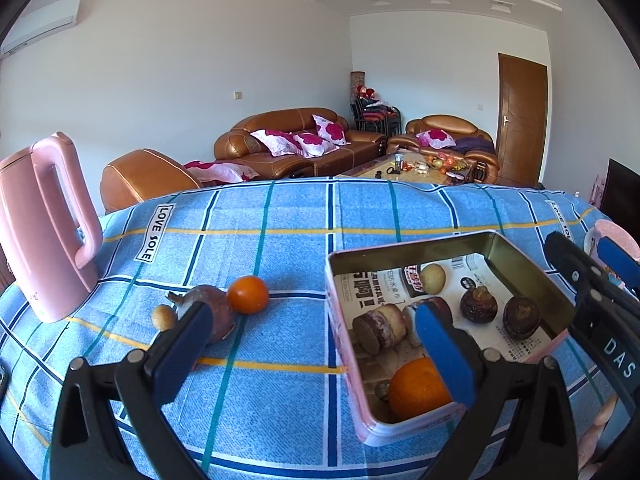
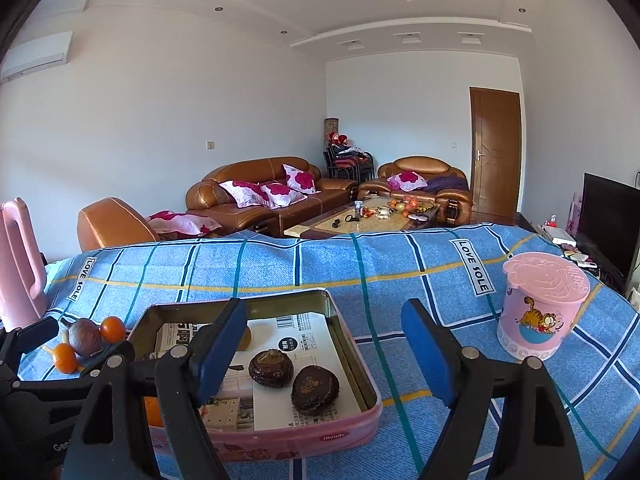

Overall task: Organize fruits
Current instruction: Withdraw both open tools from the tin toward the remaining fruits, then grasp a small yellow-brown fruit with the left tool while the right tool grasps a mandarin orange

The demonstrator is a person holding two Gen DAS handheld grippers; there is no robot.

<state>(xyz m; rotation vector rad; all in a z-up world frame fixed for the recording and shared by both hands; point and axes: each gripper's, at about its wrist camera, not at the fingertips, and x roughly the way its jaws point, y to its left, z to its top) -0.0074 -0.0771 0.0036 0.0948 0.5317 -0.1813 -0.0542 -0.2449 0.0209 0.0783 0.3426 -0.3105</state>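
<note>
On the blue checked table (image 1: 280,216), we kept both tools spread apart with nothing between their pads.

Our left tool (image 1: 316,326) hovered over the near-left wall of the pink tin (image 1: 340,320); our right tool (image 2: 324,350) hung above its right side. Inside the tin lay a big orange (image 1: 418,388) at 6 o'clock, two dark fruits (image 2: 272,368) toward 3, and a pale round one (image 1: 432,278) at 12. Well to the tin's 9 o'clock sat a small orange (image 1: 248,294), touching a purplish fruit (image 1: 212,308), beside the pink kettle (image 1: 44,232). A lidded pink cup (image 2: 540,304) stood off at 3 o'clock.
</note>
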